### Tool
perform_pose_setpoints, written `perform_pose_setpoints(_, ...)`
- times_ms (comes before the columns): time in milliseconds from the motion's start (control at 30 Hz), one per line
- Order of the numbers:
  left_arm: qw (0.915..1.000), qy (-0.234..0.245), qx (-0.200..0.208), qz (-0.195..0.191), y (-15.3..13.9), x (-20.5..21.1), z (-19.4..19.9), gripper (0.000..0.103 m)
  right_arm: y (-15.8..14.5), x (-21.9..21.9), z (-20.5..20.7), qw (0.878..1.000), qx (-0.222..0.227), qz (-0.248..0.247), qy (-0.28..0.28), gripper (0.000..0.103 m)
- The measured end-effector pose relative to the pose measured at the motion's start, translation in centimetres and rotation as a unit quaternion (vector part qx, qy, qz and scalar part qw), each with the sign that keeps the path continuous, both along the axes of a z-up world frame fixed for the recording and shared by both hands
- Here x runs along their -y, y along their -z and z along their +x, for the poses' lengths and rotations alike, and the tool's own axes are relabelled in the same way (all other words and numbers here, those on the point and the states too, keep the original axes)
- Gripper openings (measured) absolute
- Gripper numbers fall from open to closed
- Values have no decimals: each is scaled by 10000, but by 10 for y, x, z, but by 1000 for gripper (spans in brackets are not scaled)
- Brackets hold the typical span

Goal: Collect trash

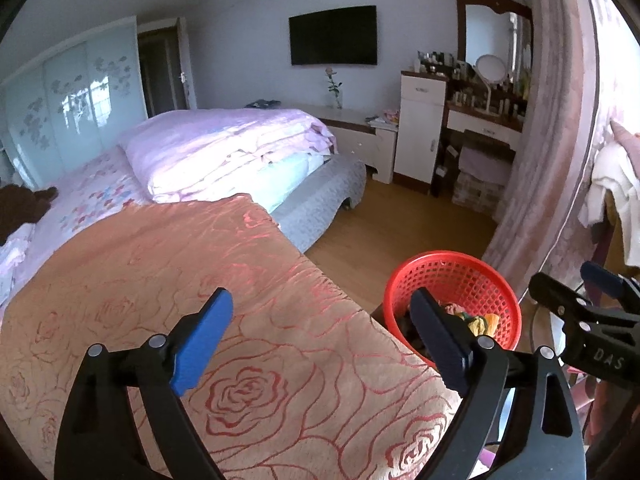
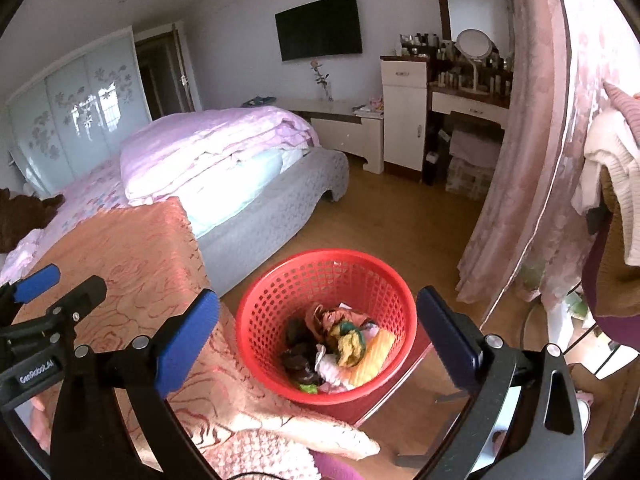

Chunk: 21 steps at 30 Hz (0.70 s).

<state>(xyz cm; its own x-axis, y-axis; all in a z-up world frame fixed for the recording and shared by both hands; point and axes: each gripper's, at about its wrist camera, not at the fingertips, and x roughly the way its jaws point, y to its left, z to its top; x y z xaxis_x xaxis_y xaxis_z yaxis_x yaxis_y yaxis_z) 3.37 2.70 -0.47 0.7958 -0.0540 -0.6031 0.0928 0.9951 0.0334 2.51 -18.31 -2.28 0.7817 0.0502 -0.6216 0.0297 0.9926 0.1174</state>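
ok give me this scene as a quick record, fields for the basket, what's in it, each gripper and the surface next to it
basket: red mesh basket, upright beside the rose-patterned cover
contents: crumpled trash in mixed colours, piled at the bottom
left gripper: open, nothing between the fingers, over the cover's edge
right gripper: open, nothing held, basket in view between the fingers
surface: rose-patterned cover, no loose trash visible on the part in view
background: bed with folded pink quilt, wall TV, pink curtain
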Motion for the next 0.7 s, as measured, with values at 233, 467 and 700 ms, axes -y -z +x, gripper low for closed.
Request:
perform_pose_setpoints(233, 10000, -21, -2, -5, -1, -3, -7, 87, -6, 1, -16, 10000, 69, -37, 61, 96)
perform_pose_setpoints(467, 10000, 51, -23, 77, 1, 3, -15, 87, -6, 6, -21, 9998, 79, -2, 160, 96)
perform_pose_setpoints(700, 9999, 24, -60, 108, 2, 7, -14, 87, -6, 7, -20, 9998, 71, 8, 167, 96)
